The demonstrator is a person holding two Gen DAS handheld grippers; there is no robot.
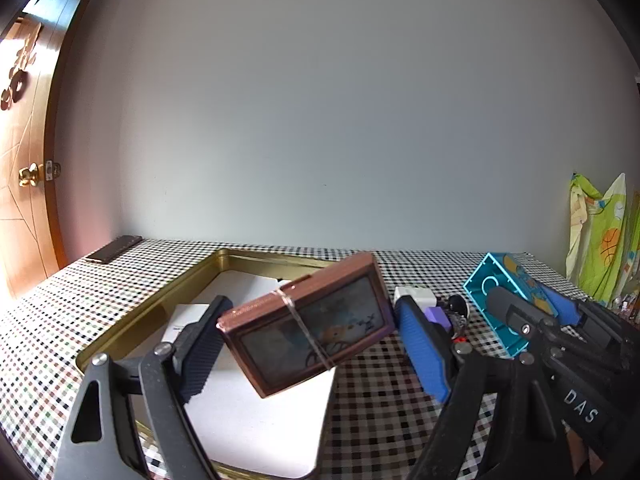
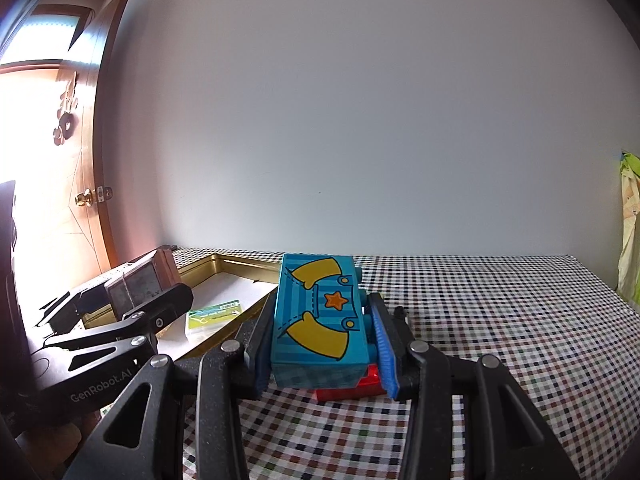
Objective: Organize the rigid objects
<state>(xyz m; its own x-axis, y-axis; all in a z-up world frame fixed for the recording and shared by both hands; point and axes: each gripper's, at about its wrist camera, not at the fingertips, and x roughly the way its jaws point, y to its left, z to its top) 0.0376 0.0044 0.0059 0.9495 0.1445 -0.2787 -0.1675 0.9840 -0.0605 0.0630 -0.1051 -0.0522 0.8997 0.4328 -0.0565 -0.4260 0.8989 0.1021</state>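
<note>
Low in the left wrist view, the left gripper [image 1: 316, 340] is clamped on a brown box [image 1: 308, 324] bound with a rubber band, held tilted above the gold tray [image 1: 192, 276], whose white lining shows below it. In the right wrist view, the right gripper [image 2: 324, 344] is closed on a teal toy brick [image 2: 316, 320] at frame centre, above a red brick [image 2: 360, 388] on the checkered tablecloth [image 2: 500, 320], which stretches bare toward the right. A white adapter [image 1: 416, 296] lies beyond the tray's right edge. A grey wall [image 1: 320, 100] and wooden door [image 1: 24, 184] stand behind.
</note>
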